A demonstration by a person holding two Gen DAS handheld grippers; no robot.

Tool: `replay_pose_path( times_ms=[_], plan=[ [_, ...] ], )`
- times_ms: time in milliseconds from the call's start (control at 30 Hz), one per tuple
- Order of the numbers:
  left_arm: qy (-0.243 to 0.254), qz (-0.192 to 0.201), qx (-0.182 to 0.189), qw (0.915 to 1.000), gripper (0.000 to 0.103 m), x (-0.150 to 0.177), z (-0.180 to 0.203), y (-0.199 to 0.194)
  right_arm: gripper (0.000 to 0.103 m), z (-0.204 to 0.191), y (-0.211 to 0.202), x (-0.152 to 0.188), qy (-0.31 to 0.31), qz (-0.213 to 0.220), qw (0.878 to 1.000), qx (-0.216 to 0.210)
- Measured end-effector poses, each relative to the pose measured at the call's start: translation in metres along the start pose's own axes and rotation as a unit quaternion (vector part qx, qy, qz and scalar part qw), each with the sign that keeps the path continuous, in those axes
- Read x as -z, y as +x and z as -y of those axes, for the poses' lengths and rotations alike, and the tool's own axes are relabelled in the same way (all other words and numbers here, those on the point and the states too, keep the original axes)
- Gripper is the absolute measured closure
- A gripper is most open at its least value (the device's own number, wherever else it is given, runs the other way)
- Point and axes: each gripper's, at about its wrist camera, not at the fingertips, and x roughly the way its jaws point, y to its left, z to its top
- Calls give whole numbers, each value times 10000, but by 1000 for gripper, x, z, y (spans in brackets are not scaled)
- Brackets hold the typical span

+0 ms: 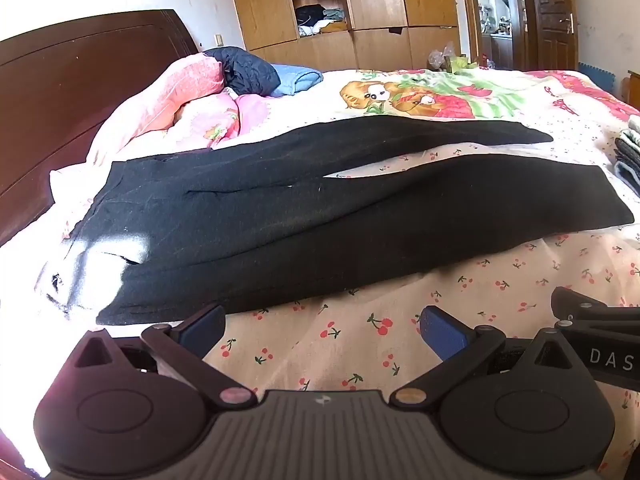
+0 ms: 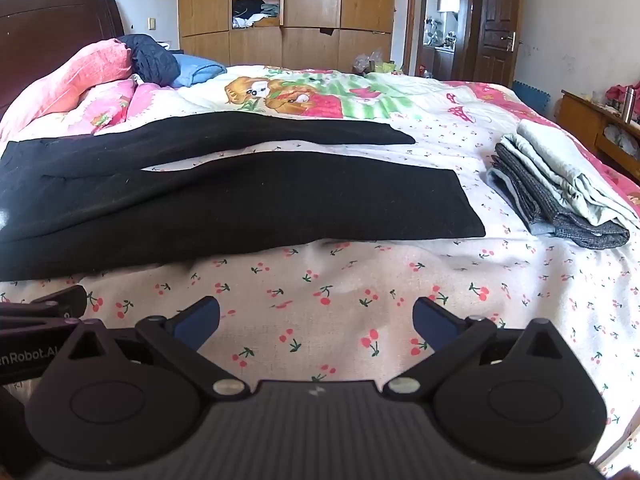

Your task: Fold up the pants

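Black pants (image 1: pixel 304 216) lie flat on the bed, waist to the left, both legs stretched to the right and slightly apart. They also show in the right wrist view (image 2: pixel 240 200). My left gripper (image 1: pixel 322 330) is open and empty, above the cherry-print sheet just in front of the pants' near edge. My right gripper (image 2: pixel 316 320) is open and empty, above the sheet in front of the near leg. Each gripper's body shows at the edge of the other's view.
A stack of folded clothes (image 2: pixel 560 188) lies on the bed right of the pant hems. Pink bedding (image 1: pixel 180 100) and a dark jacket (image 1: pixel 244 70) are piled by the headboard (image 1: pixel 80 92). A wardrobe (image 2: pixel 288 12) and door stand behind the bed.
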Motion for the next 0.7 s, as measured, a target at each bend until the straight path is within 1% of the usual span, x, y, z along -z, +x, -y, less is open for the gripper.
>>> replay_pose_path(
  times_ms=[467,500,700],
  plan=[
    [-5,-48,49,10000,0,5,-2,6,1,-5,1,4,36,-127,9999,22],
    [35,-79,53,9999,0,3,0,9,1,1,7,2,47,-170,9998,-13],
    [139,8,146,9998,0,2,4,7,1,6,9,1,192,-229,9995,-35]
  ],
)
